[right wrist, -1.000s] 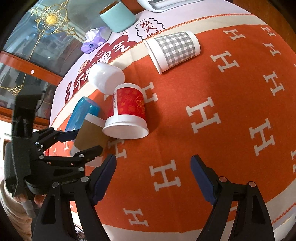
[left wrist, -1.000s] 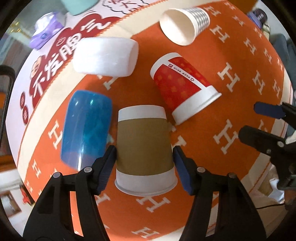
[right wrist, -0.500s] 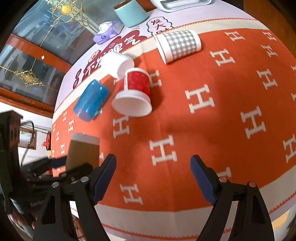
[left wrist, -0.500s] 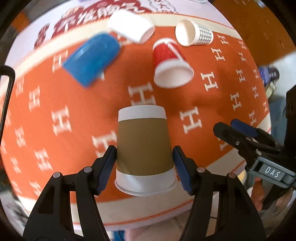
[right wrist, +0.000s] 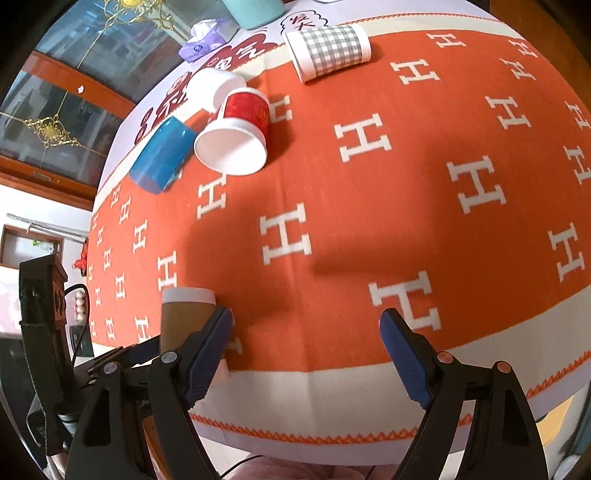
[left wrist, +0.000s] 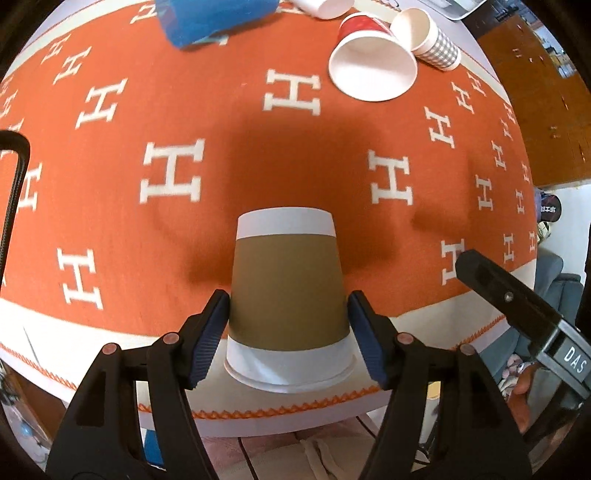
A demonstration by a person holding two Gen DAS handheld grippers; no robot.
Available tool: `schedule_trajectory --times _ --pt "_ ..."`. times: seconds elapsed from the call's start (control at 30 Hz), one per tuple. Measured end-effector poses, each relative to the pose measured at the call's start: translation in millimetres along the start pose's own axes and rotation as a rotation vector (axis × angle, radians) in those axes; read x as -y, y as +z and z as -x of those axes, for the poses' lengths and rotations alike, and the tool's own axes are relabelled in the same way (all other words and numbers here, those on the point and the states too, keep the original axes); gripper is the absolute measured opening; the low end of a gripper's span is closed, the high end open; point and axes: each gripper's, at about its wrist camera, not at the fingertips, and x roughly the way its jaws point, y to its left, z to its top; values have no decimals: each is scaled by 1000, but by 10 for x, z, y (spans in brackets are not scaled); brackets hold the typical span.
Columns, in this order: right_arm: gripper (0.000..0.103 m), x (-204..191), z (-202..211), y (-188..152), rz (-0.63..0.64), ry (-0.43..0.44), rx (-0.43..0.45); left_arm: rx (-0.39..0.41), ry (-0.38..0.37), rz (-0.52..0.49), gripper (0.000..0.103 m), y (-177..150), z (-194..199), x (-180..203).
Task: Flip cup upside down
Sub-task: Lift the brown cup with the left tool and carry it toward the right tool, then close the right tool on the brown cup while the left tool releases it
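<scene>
My left gripper (left wrist: 288,317) is shut on a brown paper cup (left wrist: 288,288) with white bands. The cup is upside down, its wide rim toward the camera and its base up, near the table's front edge. In the right wrist view the same cup (right wrist: 184,314) stands at the lower left, held by the left gripper, partly hidden behind my right finger. I cannot tell whether its rim touches the cloth. My right gripper (right wrist: 306,332) is open and empty above the front edge of the orange cloth.
Several cups lie on their sides at the far side: a red cup (right wrist: 236,136), a blue cup (right wrist: 162,158), a white cup (right wrist: 210,86) and a grey checked cup (right wrist: 328,51). A tissue pack (right wrist: 203,40) and teal container (right wrist: 255,11) sit beyond. The table edge (left wrist: 295,410) is close.
My left gripper has carried the brown cup away from the other cups toward the table's front edge and lower. The right gripper has stayed open and shifted slightly.
</scene>
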Motion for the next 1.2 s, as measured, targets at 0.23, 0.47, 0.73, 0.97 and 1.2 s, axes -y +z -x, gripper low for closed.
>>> schedule_trajectory --times 0.23,0.47,0.73,0.97,1.2 --pt "84 15 60 -89 14 8 -1 21 -26 21 72 -25 122 -43" --pt "84 -29 205 -121 27 24 14 54 -12 -16 76 -51 383 -4" --pt "84 -173 407 -136 69 74 22 127 13 5 76 -240 821 -185" --pt "84 -368 428 -131 104 132 -8 192 -12 72 76 -322 1030 -430" --pt "84 -560 229 -76 133 181 -74 282 29 116 75 -325 1035 -615"
